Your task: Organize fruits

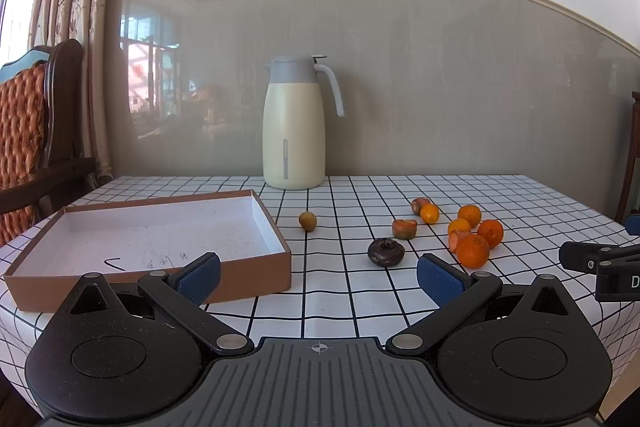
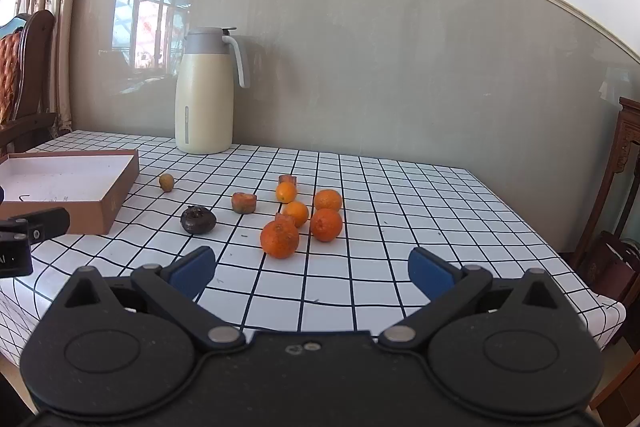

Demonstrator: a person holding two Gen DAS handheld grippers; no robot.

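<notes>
Several oranges lie in a loose cluster on the checked tablecloth; the nearest orange [image 2: 279, 239] [image 1: 473, 250] is the biggest. Among them sit cut orange-red fruit pieces [image 2: 243, 202] [image 1: 404, 228], a dark round fruit [image 2: 197, 220] [image 1: 385, 252] and a small yellow-green fruit [image 2: 166, 182] [image 1: 307, 221]. A shallow brown box [image 1: 248, 279] [image 2: 116, 199] with a white inside stands empty at the left. My left gripper [image 1: 318, 277] is open, low over the table's front, between box and dark fruit. My right gripper [image 2: 311, 273] is open, just short of the nearest orange.
A cream jug [image 1: 294, 125] [image 2: 205, 91] with a grey lid stands at the back against the wall. A wooden chair [image 1: 36, 131] with an orange cushion is left of the table; another chair [image 2: 616, 227] stands at the right edge.
</notes>
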